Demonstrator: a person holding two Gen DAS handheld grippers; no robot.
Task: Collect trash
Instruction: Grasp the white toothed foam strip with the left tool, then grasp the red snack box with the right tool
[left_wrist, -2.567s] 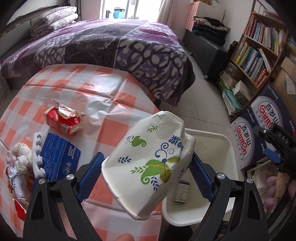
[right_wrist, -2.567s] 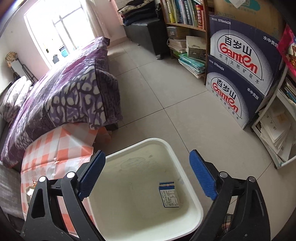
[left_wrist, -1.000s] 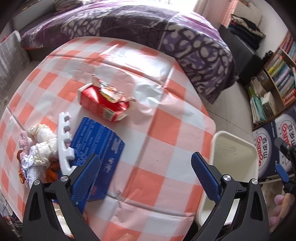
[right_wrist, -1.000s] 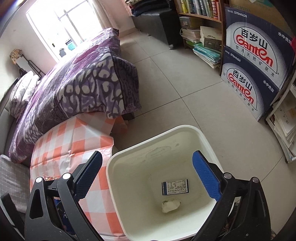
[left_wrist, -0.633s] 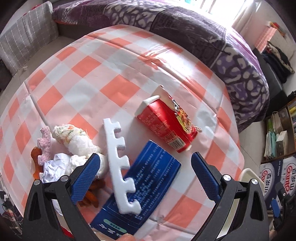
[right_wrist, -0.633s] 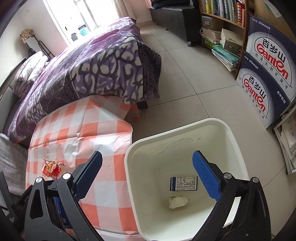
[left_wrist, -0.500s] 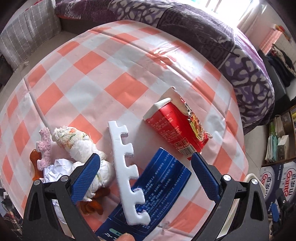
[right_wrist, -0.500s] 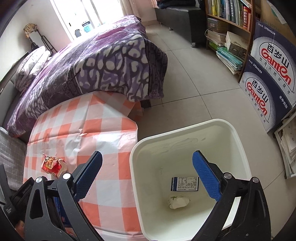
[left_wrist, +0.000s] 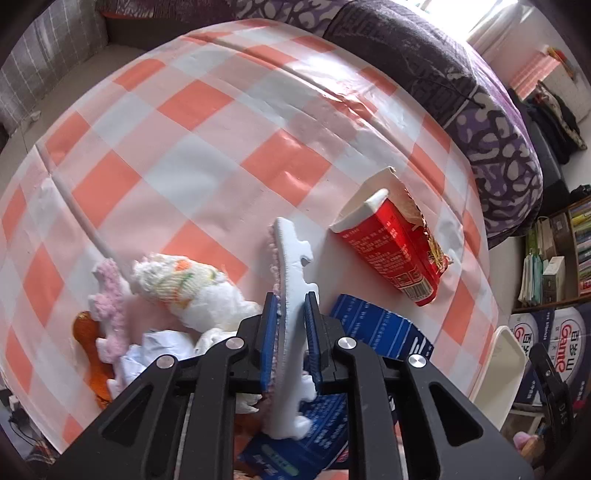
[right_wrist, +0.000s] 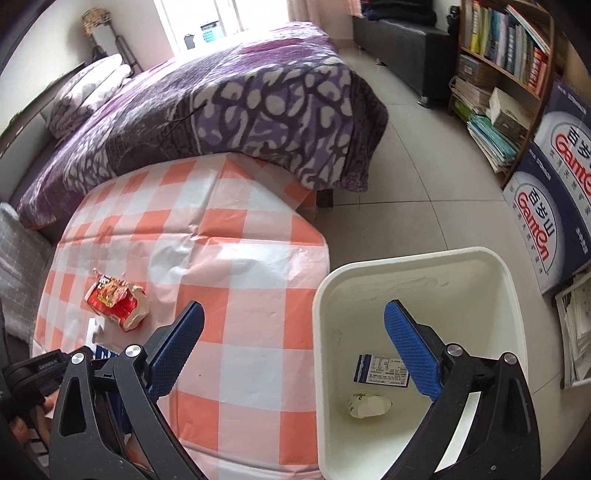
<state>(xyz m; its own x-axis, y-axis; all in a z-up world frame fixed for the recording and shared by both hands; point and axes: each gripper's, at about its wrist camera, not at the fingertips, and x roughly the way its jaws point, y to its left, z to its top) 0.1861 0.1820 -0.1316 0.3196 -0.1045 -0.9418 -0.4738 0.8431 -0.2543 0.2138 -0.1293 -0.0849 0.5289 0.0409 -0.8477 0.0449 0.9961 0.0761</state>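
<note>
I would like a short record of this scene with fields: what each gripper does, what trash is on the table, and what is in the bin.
left gripper: jaws have just been closing, now shut on the white foam strip
right gripper: open, nothing between the jaws
table: red carton on its side, blue box, crumpled tissues
bin: beside the table, holds a small printed box and a crumpled cup

Bright window daylight, tablecloth (left_wrist: 207, 155) glare, fisheye-warped dark corners.
</note>
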